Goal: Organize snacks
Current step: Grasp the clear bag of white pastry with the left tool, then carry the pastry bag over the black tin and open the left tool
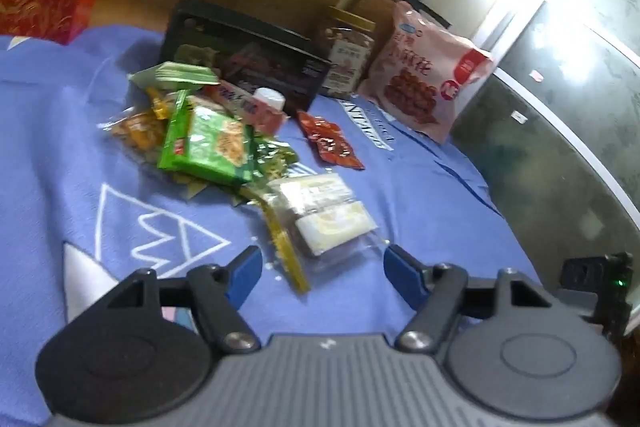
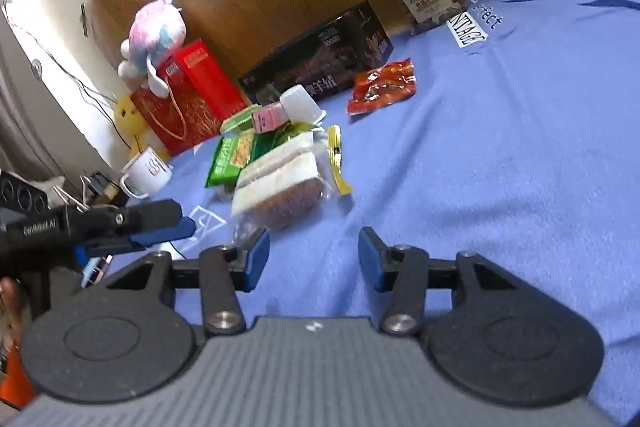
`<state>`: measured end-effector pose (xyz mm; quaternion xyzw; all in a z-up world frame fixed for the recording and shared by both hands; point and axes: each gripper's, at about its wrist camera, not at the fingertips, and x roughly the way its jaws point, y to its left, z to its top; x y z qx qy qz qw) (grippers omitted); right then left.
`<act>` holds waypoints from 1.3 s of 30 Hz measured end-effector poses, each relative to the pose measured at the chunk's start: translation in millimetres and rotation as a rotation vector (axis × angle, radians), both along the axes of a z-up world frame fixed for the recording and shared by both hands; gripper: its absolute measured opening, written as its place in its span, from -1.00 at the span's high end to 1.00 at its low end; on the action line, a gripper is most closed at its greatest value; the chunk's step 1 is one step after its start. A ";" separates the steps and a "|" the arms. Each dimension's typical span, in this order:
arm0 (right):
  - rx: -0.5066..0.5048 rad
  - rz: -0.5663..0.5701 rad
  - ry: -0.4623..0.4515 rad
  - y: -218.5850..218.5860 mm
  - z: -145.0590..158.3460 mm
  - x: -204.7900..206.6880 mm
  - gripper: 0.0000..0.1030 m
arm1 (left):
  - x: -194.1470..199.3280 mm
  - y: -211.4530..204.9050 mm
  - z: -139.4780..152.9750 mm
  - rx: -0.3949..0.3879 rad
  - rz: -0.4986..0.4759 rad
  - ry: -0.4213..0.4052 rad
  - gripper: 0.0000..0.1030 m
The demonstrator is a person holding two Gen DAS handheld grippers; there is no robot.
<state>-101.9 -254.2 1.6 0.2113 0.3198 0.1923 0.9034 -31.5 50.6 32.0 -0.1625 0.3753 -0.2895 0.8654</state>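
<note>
A pile of snacks lies on a blue cloth (image 1: 400, 195): a green cracker pack (image 1: 204, 147), a clear-wrapped sandwich cake (image 1: 324, 215), a red snack packet (image 1: 330, 141) and a small pink bottle with a white cap (image 1: 268, 107). My left gripper (image 1: 320, 275) is open and empty, just short of the cake. My right gripper (image 2: 312, 259) is open and empty, close to the same cake (image 2: 276, 187). The green pack (image 2: 232, 159) and the red packet (image 2: 382, 85) also show in the right wrist view. The left gripper's fingers (image 2: 160, 233) show at the left there.
A black box (image 1: 248, 55), a nut jar (image 1: 348, 51) and a pink bag of fried snacks (image 1: 424, 75) stand at the back. A red gift bag (image 2: 188, 95), plush toys (image 2: 156, 35) and a white mug (image 2: 146, 169) are at the left. A wooden panel stands behind.
</note>
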 end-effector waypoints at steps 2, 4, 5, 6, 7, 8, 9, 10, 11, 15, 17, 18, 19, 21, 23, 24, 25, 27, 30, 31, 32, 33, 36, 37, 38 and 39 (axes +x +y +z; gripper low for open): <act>-0.052 0.002 -0.024 1.6 5.9 2.3 -0.02 | 4.9 4.5 -0.8 0.005 0.009 0.020 -0.30; -0.104 0.008 -0.068 6.0 12.3 2.7 -0.02 | 9.8 7.3 2.0 0.004 0.014 0.024 -0.30; -0.088 0.029 -0.093 9.2 11.4 3.2 -0.02 | 12.4 8.2 4.8 0.005 0.015 0.021 -0.30; -0.091 0.046 -0.105 10.0 12.6 7.0 -0.03 | 15.0 8.4 8.1 0.009 0.016 0.015 -0.30; -0.143 0.063 -0.115 13.2 16.8 12.3 -0.07 | 17.7 7.5 11.3 0.017 0.016 0.008 -0.31; -0.182 0.086 -0.126 16.1 18.6 14.2 -0.19 | 21.1 6.2 13.5 0.028 0.016 0.002 -0.35; -0.223 0.114 -0.131 20.0 20.1 17.0 -0.27 | 25.3 4.4 15.5 0.040 0.016 -0.005 -0.36; -0.283 0.140 -0.150 25.4 23.0 19.0 -0.39 | 29.6 2.4 15.9 0.049 0.013 -0.009 -0.37; -0.315 0.170 -0.159 31.2 21.2 23.4 -0.42 | 35.6 -0.8 15.0 0.057 0.007 -0.002 -0.37; -0.457 0.272 -0.096 51.3 3.1 46.7 -0.42 | 54.5 -24.0 1.6 0.085 -0.064 0.065 -0.28; -0.488 0.276 -0.117 51.4 -5.9 57.1 -0.45 | 64.3 -36.7 -14.8 0.104 -0.093 0.132 0.04; -0.436 0.289 -0.152 50.2 -8.1 57.9 -0.45 | 62.7 -38.9 -16.0 0.097 -0.088 0.104 0.08; -0.410 0.287 -0.176 49.2 -9.0 56.7 -0.36 | 61.9 -41.0 -17.6 0.101 -0.094 0.100 0.22; -0.404 0.274 -0.167 48.6 -8.8 53.8 -0.21 | 60.0 -38.5 -15.5 0.071 -0.083 0.108 0.38; -0.371 0.256 -0.184 50.3 -4.3 46.6 0.02 | 54.6 -35.3 -6.3 0.070 -0.069 0.093 0.39; -0.342 0.250 -0.177 49.7 -0.2 44.7 0.06 | 50.5 -33.6 0.8 0.068 -0.068 0.074 0.39; -0.314 0.243 -0.179 48.0 4.8 42.1 0.12 | 47.2 -32.0 8.6 0.070 -0.070 0.052 0.39; -0.249 0.223 -0.203 43.1 18.2 38.8 0.14 | 40.7 -29.6 27.4 0.065 -0.077 0.004 0.40; -0.210 0.196 -0.260 43.8 43.7 56.0 0.14 | 50.7 -30.8 60.4 0.081 -0.068 -0.099 0.40; -0.218 0.184 -0.287 46.1 52.8 67.6 0.13 | 61.7 -32.9 73.0 0.095 -0.063 -0.146 0.40; -0.234 0.171 -0.325 47.9 60.6 81.0 0.13 | 73.8 -34.8 82.4 0.103 -0.056 -0.185 0.40; -0.248 0.154 -0.355 49.6 68.8 98.9 0.13 | 91.2 -36.7 91.7 0.110 -0.046 -0.226 0.40; -0.251 0.124 -0.358 47.3 80.1 171.2 0.11 | 153.6 -41.0 100.8 0.116 -0.004 -0.262 0.39; -0.246 0.125 -0.328 46.0 77.9 196.2 0.11 | 175.3 -41.1 98.0 0.111 0.009 -0.247 0.39; -0.240 0.127 -0.294 45.5 71.7 218.7 0.11 | 198.5 -40.1 91.5 0.101 0.027 -0.216 0.39; -0.233 0.127 -0.258 46.0 63.6 238.3 0.11 | 215.6 -39.4 84.0 0.093 0.041 -0.182 0.39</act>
